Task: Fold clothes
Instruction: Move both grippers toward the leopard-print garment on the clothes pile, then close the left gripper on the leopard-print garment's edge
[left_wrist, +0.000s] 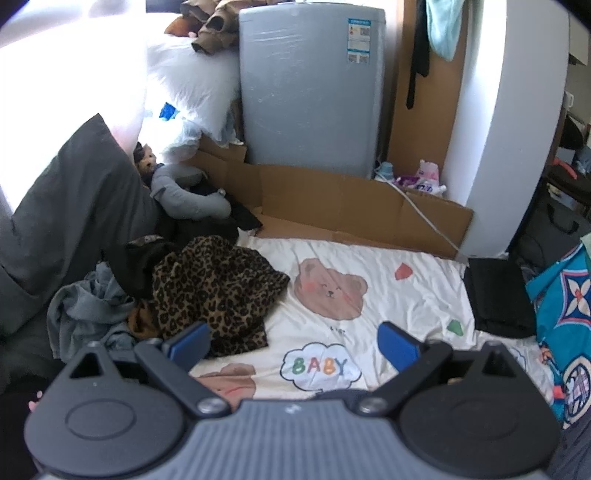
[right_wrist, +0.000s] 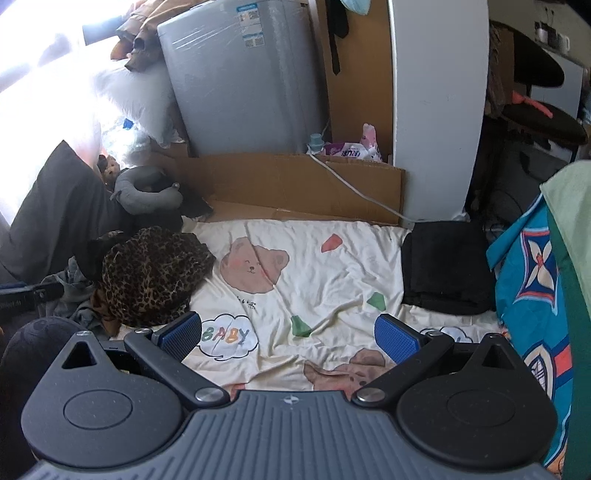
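Left claw, right claw spread (empty); leopard-print garment crumpled, black garment folded.

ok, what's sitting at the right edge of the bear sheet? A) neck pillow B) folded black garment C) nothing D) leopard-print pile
B: the folded black garment lies flat at the right edge of the sheet; the leopard-print pile is on the left.
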